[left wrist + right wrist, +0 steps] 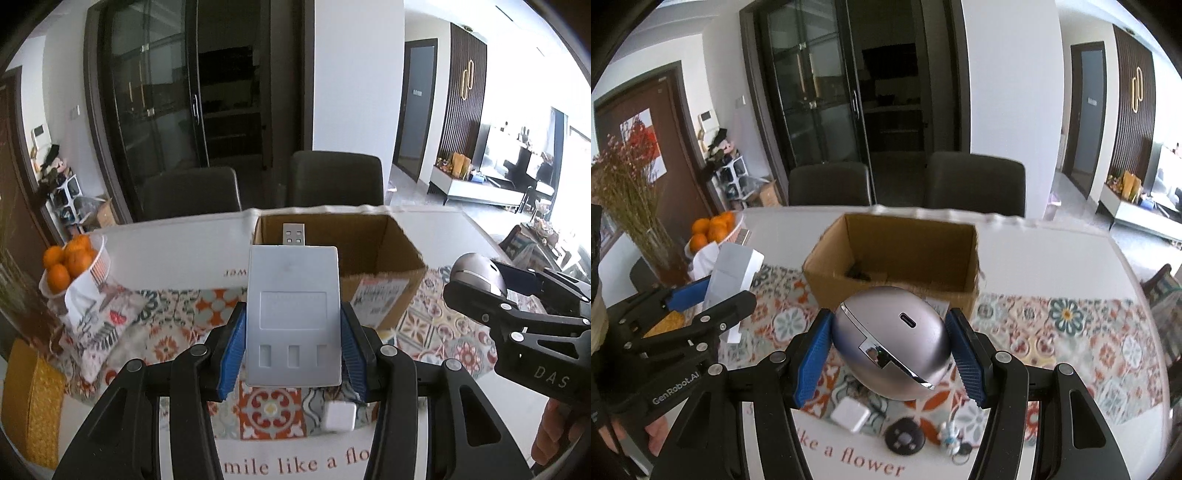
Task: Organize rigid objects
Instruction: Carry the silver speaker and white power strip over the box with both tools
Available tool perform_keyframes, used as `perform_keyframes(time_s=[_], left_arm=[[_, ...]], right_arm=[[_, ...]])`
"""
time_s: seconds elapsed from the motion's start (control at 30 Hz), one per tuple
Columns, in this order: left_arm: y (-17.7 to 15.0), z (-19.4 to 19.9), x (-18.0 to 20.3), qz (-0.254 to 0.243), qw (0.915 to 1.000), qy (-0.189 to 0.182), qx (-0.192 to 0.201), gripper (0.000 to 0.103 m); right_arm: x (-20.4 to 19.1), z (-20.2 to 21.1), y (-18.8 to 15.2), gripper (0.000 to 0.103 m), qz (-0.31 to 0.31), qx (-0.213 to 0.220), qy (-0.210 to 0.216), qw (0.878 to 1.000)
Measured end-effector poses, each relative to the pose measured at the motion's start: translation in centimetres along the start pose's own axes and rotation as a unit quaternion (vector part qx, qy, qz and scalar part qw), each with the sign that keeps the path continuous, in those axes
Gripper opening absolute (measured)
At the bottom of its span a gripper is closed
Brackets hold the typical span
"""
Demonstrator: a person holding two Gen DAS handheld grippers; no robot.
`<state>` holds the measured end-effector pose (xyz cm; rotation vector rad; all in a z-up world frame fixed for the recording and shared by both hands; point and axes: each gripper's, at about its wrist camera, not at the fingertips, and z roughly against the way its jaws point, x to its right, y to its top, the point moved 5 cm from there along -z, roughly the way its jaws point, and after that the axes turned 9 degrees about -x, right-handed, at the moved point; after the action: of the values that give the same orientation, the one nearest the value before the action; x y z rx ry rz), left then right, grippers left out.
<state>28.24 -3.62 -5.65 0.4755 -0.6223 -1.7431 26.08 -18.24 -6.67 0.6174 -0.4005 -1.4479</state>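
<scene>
A: Your left gripper (293,332) has its blue fingers (232,354) closed on the long sides of the white USB device (293,314), plug end forward, held in the air just short of the cardboard box (384,273). Your right gripper (888,354) is clamped across the silver egg-shaped gadget (892,343), also raised, in front of the same box.

B: How will they handle?

A: Both look stiff and light, I judge. The flat white case gives you parallel faces, so your hold is sound. The rounded silver shell is smooth and could squirm out; keep the fingers across its widest part, clear of the charging port.

B: What remains on the counter (1052,254)?

A: A small white charger block (849,413), a round black piece (905,437) and a tiny figurine (949,437) lie on the patterned runner (1071,332), near you. A bowl of oranges (68,264) stands well to the left.

B: Any writing?

A: The right gripper reads "DAS", the left "GenRobot.AI". The counter mat shows "mile like a flo" and "ike a flower". The box label is unreadable.
</scene>
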Motion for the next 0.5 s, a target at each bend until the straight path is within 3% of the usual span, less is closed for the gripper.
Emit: perform_keyframes(time_s=[0.27, 0.5], left_arm=[[3.8, -0.8, 0.0, -0.002, 0.9999, 0.0, 0.012, 0.047], [6.5, -2.6, -0.1, -0.004, 1.0, 0.006, 0.002, 0.047]], right_arm=[[0.8, -0.5, 3.6, 0.062, 0.002, 0.02, -0.008, 1.0], [1.5, -2.2, 6.3, 0.062, -0.001, 0.012, -0.014, 1.0]])
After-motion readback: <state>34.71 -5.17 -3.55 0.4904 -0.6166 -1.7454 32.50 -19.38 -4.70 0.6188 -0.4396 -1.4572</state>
